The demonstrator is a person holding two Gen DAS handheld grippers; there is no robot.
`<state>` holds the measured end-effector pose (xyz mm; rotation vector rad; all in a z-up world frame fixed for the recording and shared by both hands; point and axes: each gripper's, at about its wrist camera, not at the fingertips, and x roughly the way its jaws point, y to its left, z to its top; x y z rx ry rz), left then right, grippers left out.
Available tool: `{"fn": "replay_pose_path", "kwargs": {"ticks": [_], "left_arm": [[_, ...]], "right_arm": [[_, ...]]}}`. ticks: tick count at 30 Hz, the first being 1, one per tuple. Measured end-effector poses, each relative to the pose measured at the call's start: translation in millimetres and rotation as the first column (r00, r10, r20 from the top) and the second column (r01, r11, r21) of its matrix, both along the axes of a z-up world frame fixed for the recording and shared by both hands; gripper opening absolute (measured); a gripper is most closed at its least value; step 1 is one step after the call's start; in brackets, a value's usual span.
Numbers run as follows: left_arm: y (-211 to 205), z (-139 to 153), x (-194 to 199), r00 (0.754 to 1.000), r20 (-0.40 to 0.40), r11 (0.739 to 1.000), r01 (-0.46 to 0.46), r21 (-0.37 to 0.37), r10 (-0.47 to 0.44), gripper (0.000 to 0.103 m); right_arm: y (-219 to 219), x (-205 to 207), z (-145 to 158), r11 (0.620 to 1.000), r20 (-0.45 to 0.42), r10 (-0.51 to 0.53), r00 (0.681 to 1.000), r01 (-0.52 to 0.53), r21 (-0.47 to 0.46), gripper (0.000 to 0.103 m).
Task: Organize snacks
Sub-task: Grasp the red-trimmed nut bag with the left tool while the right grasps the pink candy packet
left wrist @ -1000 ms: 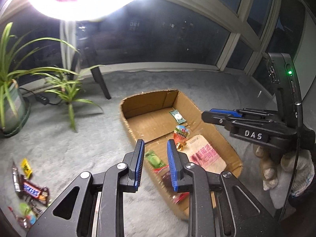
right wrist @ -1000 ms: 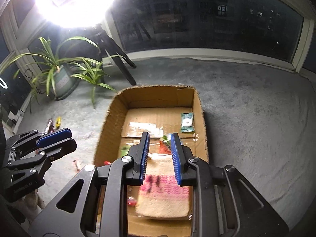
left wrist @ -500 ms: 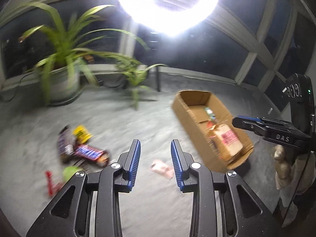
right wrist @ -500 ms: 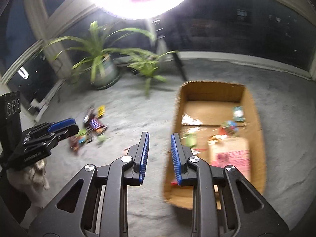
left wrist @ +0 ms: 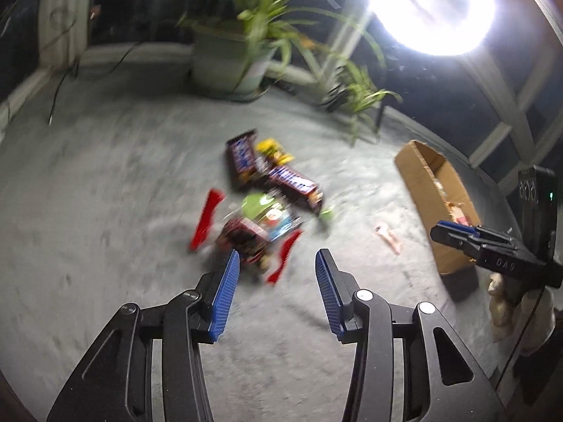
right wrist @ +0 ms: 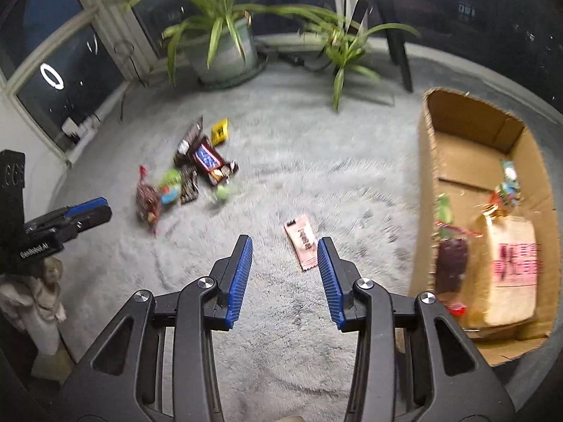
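A heap of snacks [left wrist: 262,197] lies on the grey carpet: chocolate bars, red sticks, a green pack. My left gripper [left wrist: 277,258] hovers just in front of the heap, jaws opening, nothing between them. A pink wrapper [right wrist: 300,240] lies alone on the carpet; my right gripper [right wrist: 285,246] is over its near end, jaws opening and empty. The cardboard box [right wrist: 425,183] at the right holds several snacks, among them a beige bag [right wrist: 512,274]. The heap [right wrist: 186,176] and the left gripper [right wrist: 88,211] also show in the right wrist view.
A potted plant [right wrist: 225,49] and a smaller plant [right wrist: 343,52] stand at the window wall. A dark tripod leg [right wrist: 396,38] stands behind the box. A bright ring light [left wrist: 429,3] glares overhead. Pale cloth covers the hand [right wrist: 35,299] under the left gripper.
Both grippers have swung left, away from the box, and dropped toward the carpet. Their jaws have widened. The snack heap and pink wrapper now lie close ahead.
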<state>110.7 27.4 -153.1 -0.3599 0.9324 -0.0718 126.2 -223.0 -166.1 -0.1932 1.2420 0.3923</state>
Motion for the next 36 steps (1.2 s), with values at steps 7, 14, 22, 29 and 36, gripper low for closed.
{"fn": "replay_pose_path", "kwargs": {"ticks": [7, 14, 22, 29, 36], "left_arm": [[14, -23, 9, 0.996, -0.069, 0.995, -0.065, -0.076, 0.060, 0.050], [25, -45, 22, 0.983, -0.134, 0.979, -0.146, -0.139, 0.128, 0.050], [25, -47, 40, 0.981, -0.123, 0.979, -0.163, -0.124, 0.147, 0.053], [22, -45, 49, 0.982, -0.123, 0.986, -0.155, -0.070, 0.145, 0.053], [22, -49, 50, 0.978, -0.139, 0.983, -0.169, -0.078, 0.157, 0.053]], "right_arm": [[-3, 9, -26, 0.998, -0.034, -0.019, 0.999, 0.017, -0.052, 0.040], [-9, 17, -38, 0.997, -0.055, -0.030, 0.998, 0.026, -0.070, 0.041], [-6, 20, -46, 0.997, -0.062, -0.012, 0.998, 0.007, -0.080, 0.041], [-1, 22, -50, 0.995, -0.062, 0.011, 0.998, -0.018, -0.100, 0.041], [1, 23, -53, 0.993, -0.064, 0.023, 0.998, -0.030, -0.111, 0.041]]}}
